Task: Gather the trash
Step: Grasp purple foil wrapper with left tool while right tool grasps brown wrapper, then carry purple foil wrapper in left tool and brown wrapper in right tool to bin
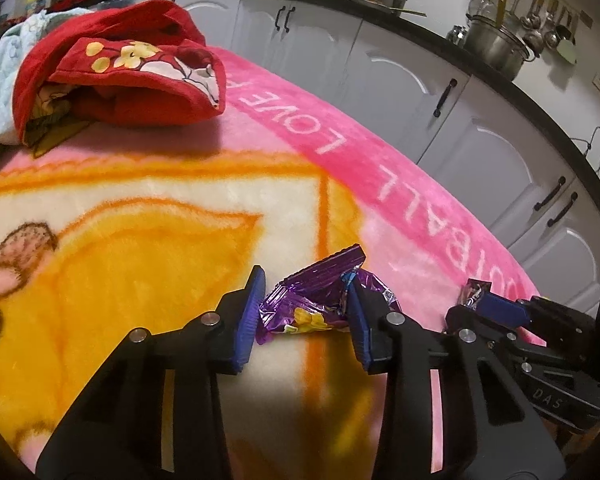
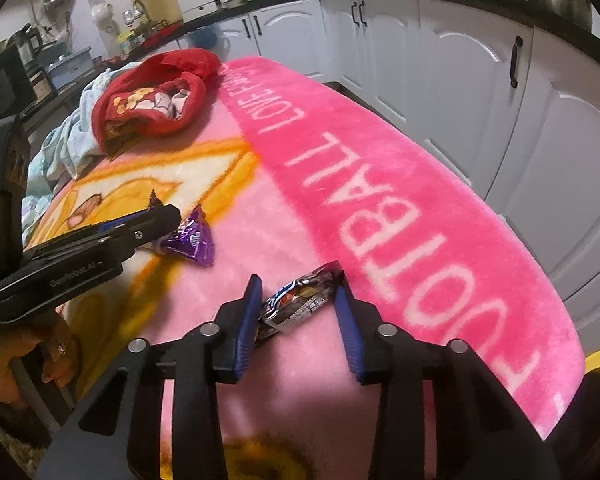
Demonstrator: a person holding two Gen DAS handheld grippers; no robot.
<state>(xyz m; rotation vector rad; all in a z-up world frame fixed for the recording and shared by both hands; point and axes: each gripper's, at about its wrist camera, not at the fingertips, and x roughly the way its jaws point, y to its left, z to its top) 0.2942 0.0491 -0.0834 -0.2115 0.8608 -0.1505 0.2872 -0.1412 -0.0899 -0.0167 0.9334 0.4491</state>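
From the left wrist, the left tool (image 1: 306, 306) sits low over a pink and orange blanket (image 1: 148, 248), its blue pads pinching a crumpled purple wrapper (image 1: 320, 300). The wrapper lies on the blanket and bulges up between the pads, so the grip looks like a squeeze from both sides, meant to gather the loose foil before a lift. At the right edge the right tool (image 1: 474, 296) reaches in with a small dark wrapper (image 1: 474, 292) at its tips. A red garment (image 1: 124, 72) lies well apart at the far end, near white kitchen cabinets (image 1: 440, 88).

From the right wrist, the right tool (image 2: 298, 304) pinches the dark wrapper (image 2: 300, 300) across its width, close to the blanket's (image 2: 260, 220) pink lettered border. To the left, the left tool (image 2: 156, 220) holds the purple wrapper (image 2: 192, 240) side-on. Each tool takes its own piece, probably so both go together; no bin is visible.
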